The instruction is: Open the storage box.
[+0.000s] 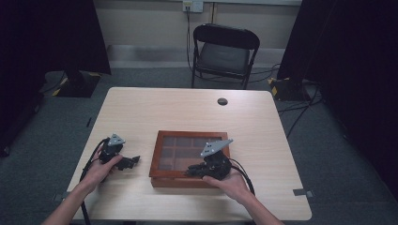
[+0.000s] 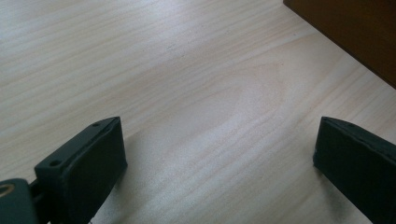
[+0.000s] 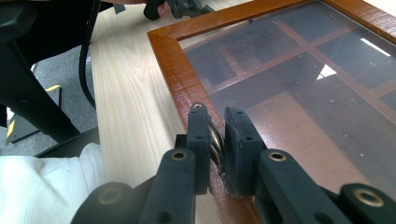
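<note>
Overhead, the wooden box [image 1: 187,159] sits mid-table, with the right gripper [image 1: 197,169] at its near edge. Left gripper [image 2: 219,163] gapes over bare table [image 2: 187,70]. Right gripper's jaws pinch the lid's small metal handle [image 3: 215,140]; that thin grip could slip when lifting.

The right tool [image 3: 217,140] hides most of the metal handle [image 3: 215,140].

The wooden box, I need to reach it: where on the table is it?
In the high view, the wooden box lies near the table's front edge, between both grippers.
</note>
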`<action>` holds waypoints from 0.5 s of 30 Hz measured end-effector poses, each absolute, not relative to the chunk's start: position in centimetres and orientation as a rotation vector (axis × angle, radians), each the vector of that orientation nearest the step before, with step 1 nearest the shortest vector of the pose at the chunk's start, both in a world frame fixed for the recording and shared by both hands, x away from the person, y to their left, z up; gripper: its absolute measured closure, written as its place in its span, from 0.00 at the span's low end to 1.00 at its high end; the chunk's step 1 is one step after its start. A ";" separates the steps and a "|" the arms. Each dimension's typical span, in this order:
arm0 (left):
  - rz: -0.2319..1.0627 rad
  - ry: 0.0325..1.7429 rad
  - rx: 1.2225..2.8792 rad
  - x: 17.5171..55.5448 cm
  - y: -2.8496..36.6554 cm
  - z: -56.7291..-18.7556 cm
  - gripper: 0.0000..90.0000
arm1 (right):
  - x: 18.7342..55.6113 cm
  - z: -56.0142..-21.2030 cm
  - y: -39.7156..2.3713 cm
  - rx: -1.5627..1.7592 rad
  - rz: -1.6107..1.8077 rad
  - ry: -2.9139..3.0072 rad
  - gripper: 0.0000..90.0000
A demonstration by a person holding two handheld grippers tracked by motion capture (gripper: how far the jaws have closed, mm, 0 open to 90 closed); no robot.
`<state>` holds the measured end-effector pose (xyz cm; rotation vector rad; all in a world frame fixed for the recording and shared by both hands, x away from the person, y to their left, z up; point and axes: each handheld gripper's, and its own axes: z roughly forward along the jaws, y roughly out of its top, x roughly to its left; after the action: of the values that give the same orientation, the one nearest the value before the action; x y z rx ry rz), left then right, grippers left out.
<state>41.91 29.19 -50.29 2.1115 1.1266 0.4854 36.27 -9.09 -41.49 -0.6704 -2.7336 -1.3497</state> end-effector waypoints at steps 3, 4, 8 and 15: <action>0.485 1.127 2.111 41.9 29.2 -50.3 0.02 | 36.3 -41.3 -9.1 -0.670 -1.353 -2.729 0.90; 0.485 1.127 2.111 41.9 29.2 -50.3 0.02 | 36.4 -41.2 -9.1 -0.671 -1.351 -2.729 0.90; 0.485 1.127 2.112 41.9 29.2 -50.3 0.02 | 36.5 -40.8 -9.2 -0.671 -1.366 -2.721 0.90; 0.485 1.127 2.111 41.9 29.2 -50.3 0.02 | 36.6 -40.2 -9.3 -0.669 -1.392 -2.717 0.90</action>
<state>41.90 29.19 -50.29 2.1114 1.1269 0.4852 36.59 -9.32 -40.17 -0.6690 -2.7170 -1.3916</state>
